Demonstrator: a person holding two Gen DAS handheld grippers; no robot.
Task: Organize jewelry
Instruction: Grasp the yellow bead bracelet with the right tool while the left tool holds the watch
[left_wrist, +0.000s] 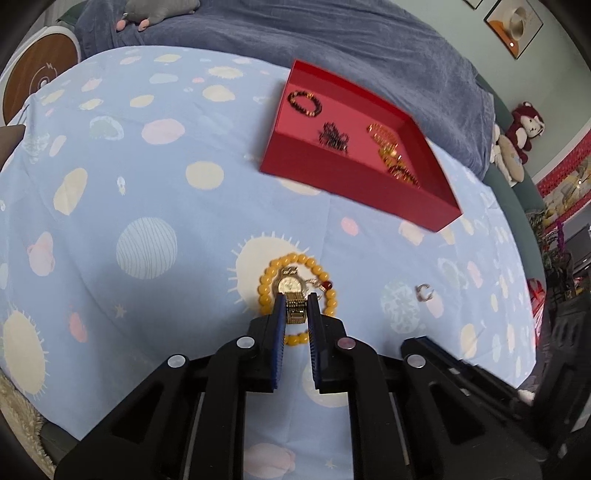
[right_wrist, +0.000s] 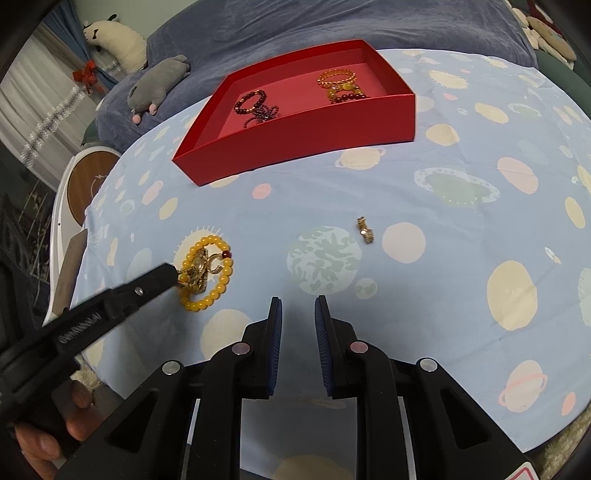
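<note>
1. The gold wristwatch (left_wrist: 291, 286) lies on the planet-print sheet (left_wrist: 147, 155), inside the loop of a yellow bead bracelet (left_wrist: 271, 271), near the front edge of the bed and well apart from the red tray (left_wrist: 354, 181).
2. The left gripper (left_wrist: 296, 297) has its jaws pressed against the sides of the watch's metal band, so it is grasping the watch. The hold sits on the strap below the dial, not on the case.
3. Risk: the band is linked metal and probably slippery. A grip this close to the fingertips could let it slide out during the carry to the tray.
4. Risk: the watch rests within and partly over the yellow beads, with a small red-beaded charm (left_wrist: 325, 285) touching beside it. Lifting may drag the bracelet or charm along, then drop it short of the tray.
5. Risk: the soft sheet can bunch under the fingertips and get pinched with the band.
6. The right gripper (right_wrist: 298, 301) hovers over bare sheet with its jaws parted and nothing between them.
7. A small gold ring-like piece (right_wrist: 365, 230) lies loose on the sheet ahead of it. It looks tiny enough to skid away or be lost in the fabric.
8. The tray already holds dark bead strands (right_wrist: 255, 107) and gold bangles (right_wrist: 340, 79). A careless drop could tangle the watch among them.
</note>
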